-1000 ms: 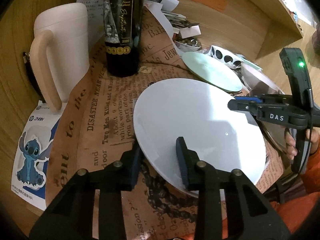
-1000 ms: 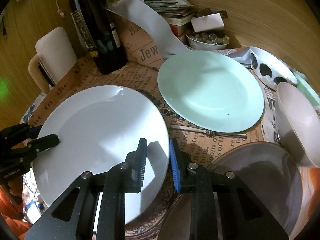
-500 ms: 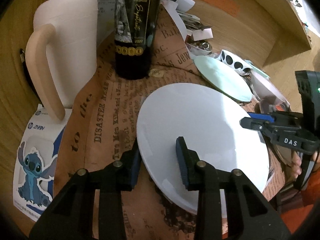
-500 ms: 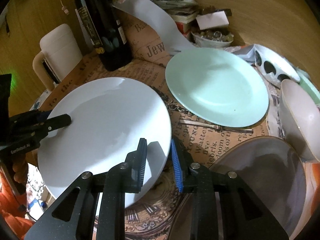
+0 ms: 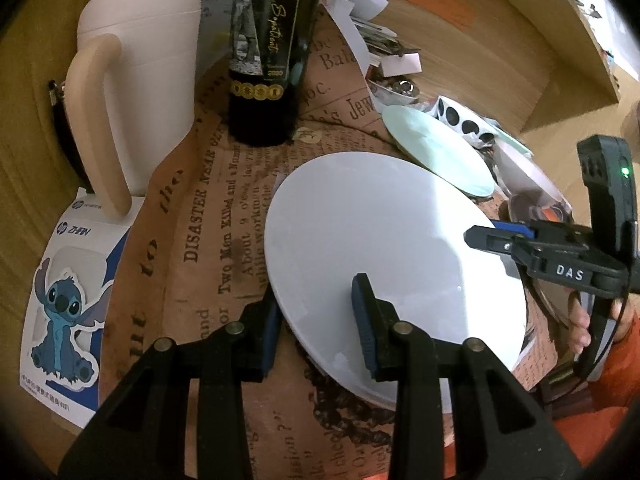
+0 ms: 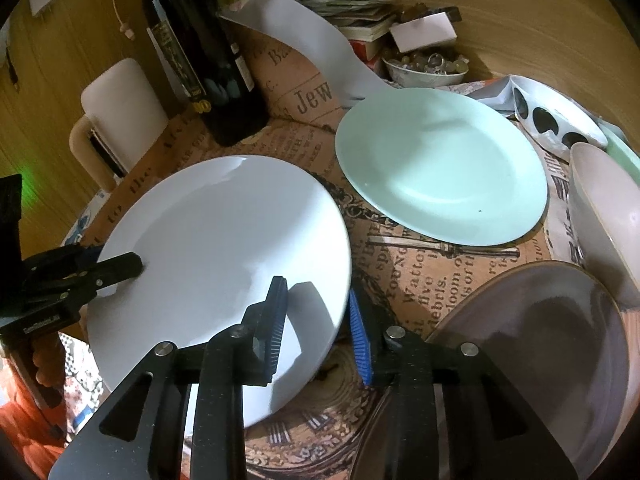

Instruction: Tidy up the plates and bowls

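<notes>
The white plate (image 6: 216, 256) is mid-transfer, tilted above the newsprint cloth (image 5: 208, 216) just left of the mint-green plate (image 6: 440, 164); the left gripper (image 5: 316, 320) clamps its near rim; the right gripper (image 6: 318, 332) straddles the opposite rim, its jaws having just been easing apart, pads seemingly off; next, likely lowering it onto the mint-green plate; it looks glossy, shallow, unmarked.

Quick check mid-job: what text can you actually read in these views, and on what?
"DAS": right gripper
"DISASTER NEAR", "Two Men Killed": newsprint cloth
"Jew": cloth
"ZHAN": box
Script name and year: bottle label, too blurred
White lettering: left gripper, too small
</notes>
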### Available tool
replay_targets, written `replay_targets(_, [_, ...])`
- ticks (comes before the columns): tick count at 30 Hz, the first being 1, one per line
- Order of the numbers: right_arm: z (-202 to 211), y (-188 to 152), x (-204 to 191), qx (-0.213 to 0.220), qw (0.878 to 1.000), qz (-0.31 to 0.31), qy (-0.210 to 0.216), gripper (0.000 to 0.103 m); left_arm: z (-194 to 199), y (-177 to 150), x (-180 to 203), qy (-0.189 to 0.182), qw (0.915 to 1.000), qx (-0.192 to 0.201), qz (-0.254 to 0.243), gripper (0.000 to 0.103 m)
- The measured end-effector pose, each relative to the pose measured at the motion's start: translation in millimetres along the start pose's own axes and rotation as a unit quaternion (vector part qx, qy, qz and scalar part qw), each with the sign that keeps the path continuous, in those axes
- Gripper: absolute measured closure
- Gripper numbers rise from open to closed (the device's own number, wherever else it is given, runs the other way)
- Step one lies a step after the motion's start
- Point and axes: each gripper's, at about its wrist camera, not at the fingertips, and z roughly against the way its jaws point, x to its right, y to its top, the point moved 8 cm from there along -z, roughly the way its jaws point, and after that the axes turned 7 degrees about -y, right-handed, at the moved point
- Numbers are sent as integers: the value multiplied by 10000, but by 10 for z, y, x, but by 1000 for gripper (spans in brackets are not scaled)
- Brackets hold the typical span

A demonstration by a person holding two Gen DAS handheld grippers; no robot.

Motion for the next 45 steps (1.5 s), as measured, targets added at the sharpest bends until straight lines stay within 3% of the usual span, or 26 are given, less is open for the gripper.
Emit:
replay_targets(8, [181,46,29,289,9994,-166,45,76,126,118,94,-39,9995,306,17,69])
replay_targets(20, [544,98,247,823,9959,-358,-81,76,184,290,414,-91,9975,622,-336,69])
replay_targets(45, [1088,-223,908,1299,9872,-814,-443,76,-31,371,1243,-493,9937,625,-784,69])
